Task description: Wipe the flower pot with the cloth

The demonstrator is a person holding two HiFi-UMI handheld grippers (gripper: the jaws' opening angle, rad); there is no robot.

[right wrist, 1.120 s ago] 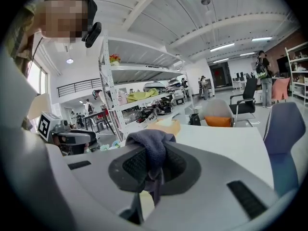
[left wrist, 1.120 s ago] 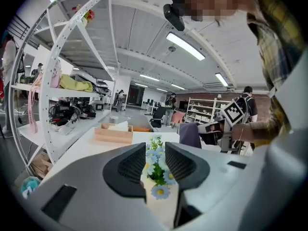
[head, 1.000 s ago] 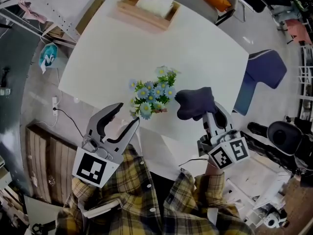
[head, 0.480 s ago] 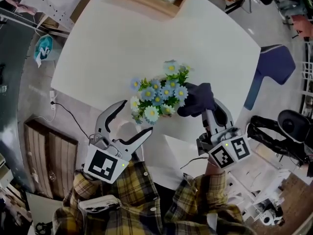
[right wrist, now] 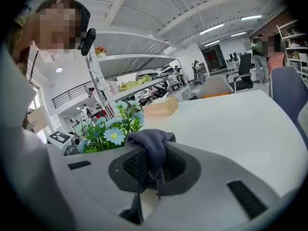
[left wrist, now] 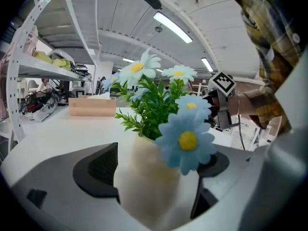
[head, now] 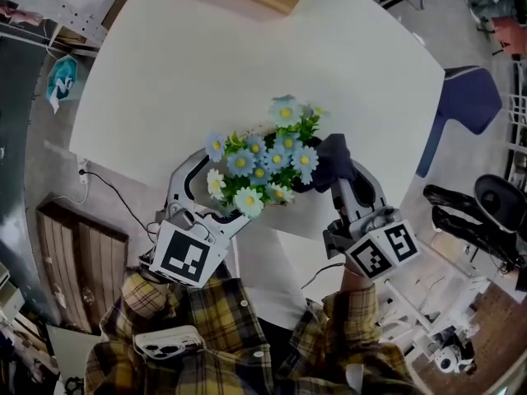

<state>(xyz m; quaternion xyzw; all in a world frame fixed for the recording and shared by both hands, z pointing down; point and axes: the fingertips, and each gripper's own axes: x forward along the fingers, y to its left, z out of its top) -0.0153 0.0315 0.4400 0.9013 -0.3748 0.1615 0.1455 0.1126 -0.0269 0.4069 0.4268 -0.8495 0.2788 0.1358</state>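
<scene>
Cream flower pot (left wrist: 144,177) stands upright, bearing blue daisies (left wrist: 187,139).

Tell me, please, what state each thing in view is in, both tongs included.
Flower pot: upright on the table, between the left tongs' jaws.
Flowers: standing up in the pot.
Left tongs: jaws opening, with the pot between them.
Cloth: bunched up, clamped in the right tongs.
Right tongs: shut on the cloth, beside the flowers.
Wooden box: open-topped, resting at the table's far side.
</scene>
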